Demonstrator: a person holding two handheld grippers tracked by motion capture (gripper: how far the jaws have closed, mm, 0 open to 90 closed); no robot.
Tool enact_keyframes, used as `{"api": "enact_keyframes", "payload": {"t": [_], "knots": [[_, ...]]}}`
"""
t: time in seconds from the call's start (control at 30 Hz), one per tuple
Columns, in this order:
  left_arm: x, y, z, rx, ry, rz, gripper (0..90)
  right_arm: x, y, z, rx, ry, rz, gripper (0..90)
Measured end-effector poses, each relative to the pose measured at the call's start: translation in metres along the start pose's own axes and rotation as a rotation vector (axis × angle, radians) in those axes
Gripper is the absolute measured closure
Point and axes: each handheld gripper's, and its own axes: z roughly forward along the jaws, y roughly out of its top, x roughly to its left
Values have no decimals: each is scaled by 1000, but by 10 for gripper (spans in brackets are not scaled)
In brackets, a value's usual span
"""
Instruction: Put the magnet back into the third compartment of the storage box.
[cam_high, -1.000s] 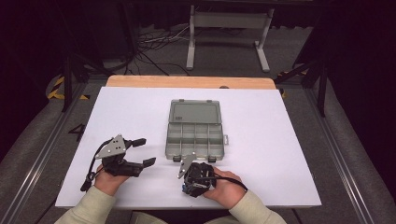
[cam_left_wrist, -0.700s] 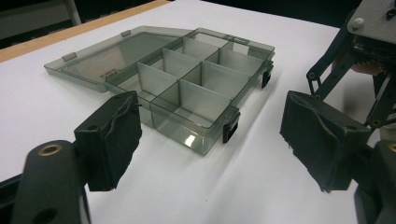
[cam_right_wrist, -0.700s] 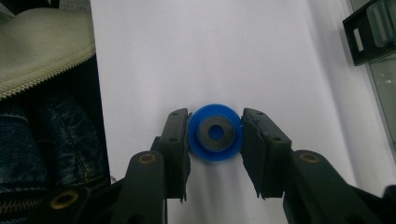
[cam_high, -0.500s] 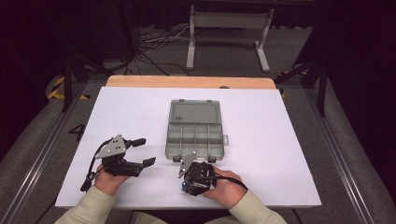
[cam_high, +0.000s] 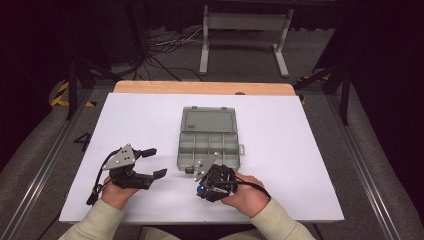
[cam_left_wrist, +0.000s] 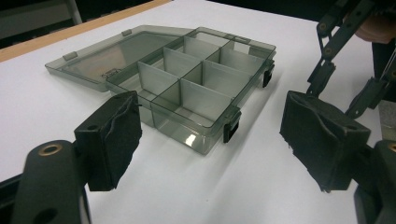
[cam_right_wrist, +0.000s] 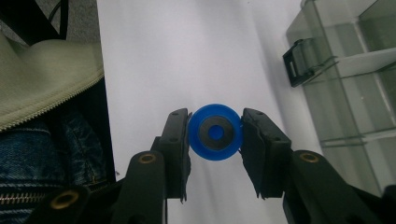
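Right gripper pinches blue wheel above white table, beside open compartment box; left gripper spread, nothing between its jaws.

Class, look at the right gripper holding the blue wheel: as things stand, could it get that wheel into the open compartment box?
Probably yes. The right gripper grips the blue wheel just beside the compartment box, whose lid lies open, and nothing sits between them.

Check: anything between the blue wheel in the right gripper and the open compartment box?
Nothing visible. The blue wheel sits clamped in the right gripper, above bare white table. The compartment box lies just beyond, lid folded back, compartments uncovered.
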Motion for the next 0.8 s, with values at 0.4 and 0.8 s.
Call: {"api": "enact_keyframes", "payload": {"t": [0.4, 0.8], "knots": [[0, 0, -1, -2, -4, -3, 210, -12, 5, -21, -39, -27, 17, 629], [0, 0, -1, -1, -2, 1, 209, -26, 9, -37, -59, -61, 34, 629]]}}
